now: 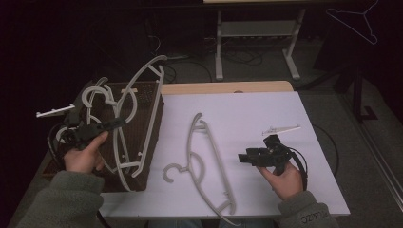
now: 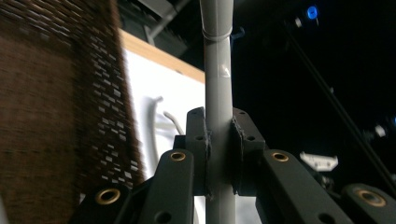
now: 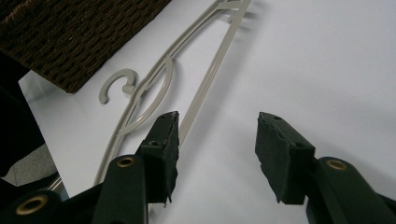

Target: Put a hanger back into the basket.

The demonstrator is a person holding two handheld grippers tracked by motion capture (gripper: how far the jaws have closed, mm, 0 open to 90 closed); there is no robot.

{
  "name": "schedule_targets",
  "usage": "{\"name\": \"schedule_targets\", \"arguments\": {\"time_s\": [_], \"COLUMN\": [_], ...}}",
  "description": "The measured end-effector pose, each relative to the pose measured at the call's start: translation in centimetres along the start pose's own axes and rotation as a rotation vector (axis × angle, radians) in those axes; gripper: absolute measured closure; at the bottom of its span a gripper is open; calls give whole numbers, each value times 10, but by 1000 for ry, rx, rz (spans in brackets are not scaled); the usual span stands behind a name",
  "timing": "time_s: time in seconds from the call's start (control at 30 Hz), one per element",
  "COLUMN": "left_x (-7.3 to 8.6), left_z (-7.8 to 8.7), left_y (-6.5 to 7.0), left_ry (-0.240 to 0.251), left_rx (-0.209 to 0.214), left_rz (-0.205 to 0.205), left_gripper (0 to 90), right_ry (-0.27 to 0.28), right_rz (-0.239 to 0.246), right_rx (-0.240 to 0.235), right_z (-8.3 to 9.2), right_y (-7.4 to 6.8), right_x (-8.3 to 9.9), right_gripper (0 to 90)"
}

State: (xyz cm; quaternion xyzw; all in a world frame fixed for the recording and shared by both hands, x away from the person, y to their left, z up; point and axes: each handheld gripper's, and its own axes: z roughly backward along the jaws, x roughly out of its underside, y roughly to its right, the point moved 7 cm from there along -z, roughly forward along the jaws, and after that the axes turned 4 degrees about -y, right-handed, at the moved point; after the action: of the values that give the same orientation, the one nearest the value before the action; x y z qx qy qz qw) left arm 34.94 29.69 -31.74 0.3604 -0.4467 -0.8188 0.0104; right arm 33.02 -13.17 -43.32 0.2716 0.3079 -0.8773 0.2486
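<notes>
Left gripper (image 1: 114, 124): pinches the bar of a grey plastic hanger (image 1: 142, 76) raised over the brown wicker basket (image 1: 151, 123).
Right gripper (image 1: 243, 158): jaws spread, empty, above the white table (image 1: 247, 109).
Second grey plastic hanger (image 1: 204, 164): flat on table.

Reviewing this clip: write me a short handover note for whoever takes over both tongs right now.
Left tongs: shut on the bar of a grey hanger, lifted above the brown wicker basket.
Right tongs: open, nothing between the jaws, hovering over the white table.
Things: a second hanger lies flat on the table, left of the right tongs. More hangers sit tangled in the basket.
Done: one hanger out on the table, it seems.
Left: probably lay the lifted hanger on the table, then fetch the rest from the basket.
</notes>
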Motion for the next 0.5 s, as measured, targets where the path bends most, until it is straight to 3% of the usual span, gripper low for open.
{"name": "schedule_targets", "arguments": {"time_s": [0.5], "left_x": [-34], "left_z": [35], "left_y": [-47], "left_ry": [143], "left_rx": [-69], "left_rz": [102], "left_gripper": [796], "right_ry": [-12], "right_rz": [-8], "right_rx": [1], "right_z": [-2], "right_y": [0], "right_x": [1], "right_gripper": [474]}}
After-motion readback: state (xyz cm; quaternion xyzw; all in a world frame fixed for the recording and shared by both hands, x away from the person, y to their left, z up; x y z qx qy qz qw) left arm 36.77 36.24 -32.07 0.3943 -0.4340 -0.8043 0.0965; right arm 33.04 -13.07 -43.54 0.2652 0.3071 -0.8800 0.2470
